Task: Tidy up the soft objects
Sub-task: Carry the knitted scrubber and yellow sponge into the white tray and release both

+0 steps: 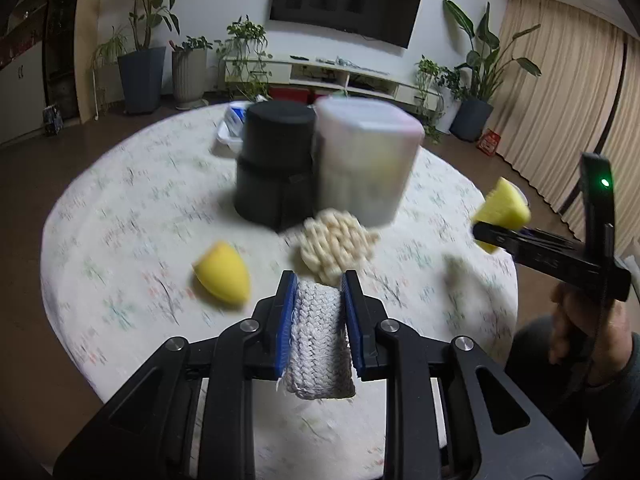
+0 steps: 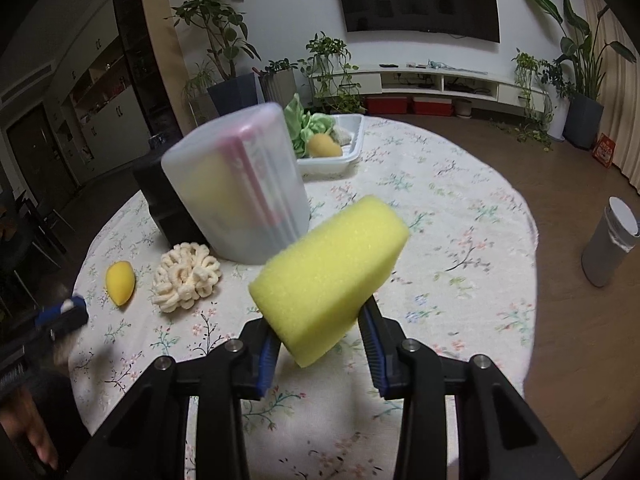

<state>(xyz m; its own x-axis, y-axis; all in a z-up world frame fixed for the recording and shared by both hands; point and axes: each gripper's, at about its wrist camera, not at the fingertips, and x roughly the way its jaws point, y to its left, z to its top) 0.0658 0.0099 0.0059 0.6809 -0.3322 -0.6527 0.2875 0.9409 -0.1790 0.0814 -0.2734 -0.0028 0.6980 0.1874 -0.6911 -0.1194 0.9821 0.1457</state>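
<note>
My left gripper (image 1: 319,280) is shut on a white knitted cloth (image 1: 318,340) and holds it above the near part of the round table. My right gripper (image 2: 318,312) is shut on a yellow sponge block (image 2: 328,272), held above the table; it also shows at the right of the left wrist view (image 1: 502,210). On the table lie a cream chenille pad (image 1: 336,246) (image 2: 186,276) and a yellow teardrop sponge (image 1: 224,278) (image 2: 119,282), both ahead of my left gripper.
A black box (image 1: 274,164) and a translucent lidded container (image 1: 366,160) (image 2: 240,184) stand mid-table. A white tray (image 2: 340,156) behind them holds green cloth and an orange sponge. The table has a floral cloth (image 2: 440,240). A grey bin (image 2: 608,244) stands on the floor.
</note>
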